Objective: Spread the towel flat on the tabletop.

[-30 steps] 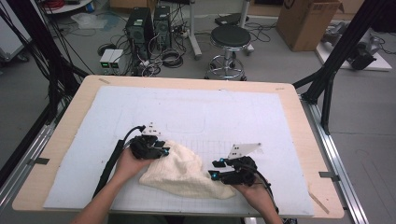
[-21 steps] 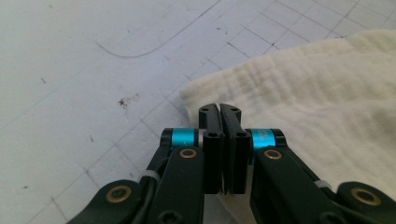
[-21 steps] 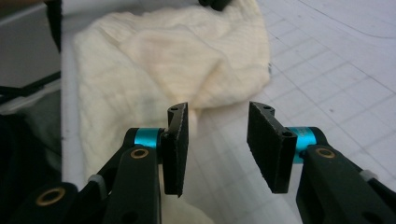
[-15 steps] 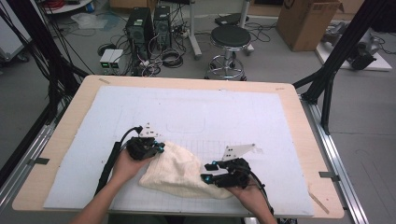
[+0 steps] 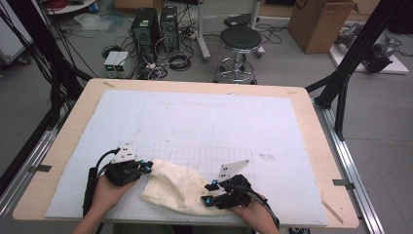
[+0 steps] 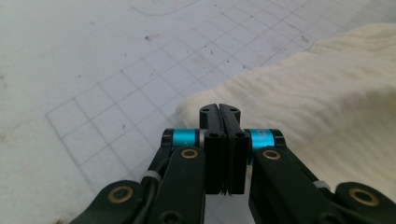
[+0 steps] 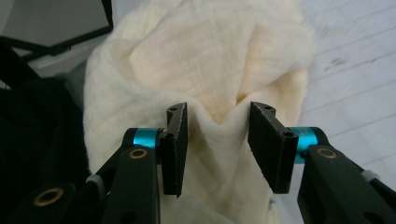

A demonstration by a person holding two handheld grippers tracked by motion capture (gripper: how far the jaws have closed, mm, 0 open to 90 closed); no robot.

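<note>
A cream cloth [image 5: 178, 187] lies crumpled on the white gridded mat near the table's front edge. My left gripper [image 5: 146, 165] is at the cloth's left end; in the left gripper view its jaws are pressed together at the cloth's [image 6: 327, 93] edge, which runs under the tips [image 6: 219, 108]. My right gripper [image 5: 208, 194] is at the cloth's right end. It stands open, with a raised fold of the cloth [image 7: 205, 60] between its fingers [image 7: 176, 140].
The white mat [image 5: 209, 122] covers most of the wooden table [image 5: 316, 146], with faint outlines drawn on its far half. Beyond the table stand a stool [image 5: 241, 41], computer towers [image 5: 146, 29] and cables on the floor.
Both grippers have moved toward the table's front edge, the left one also leftward, and the cloth's left end went with it. The right gripper closed in on the cloth's right end.
</note>
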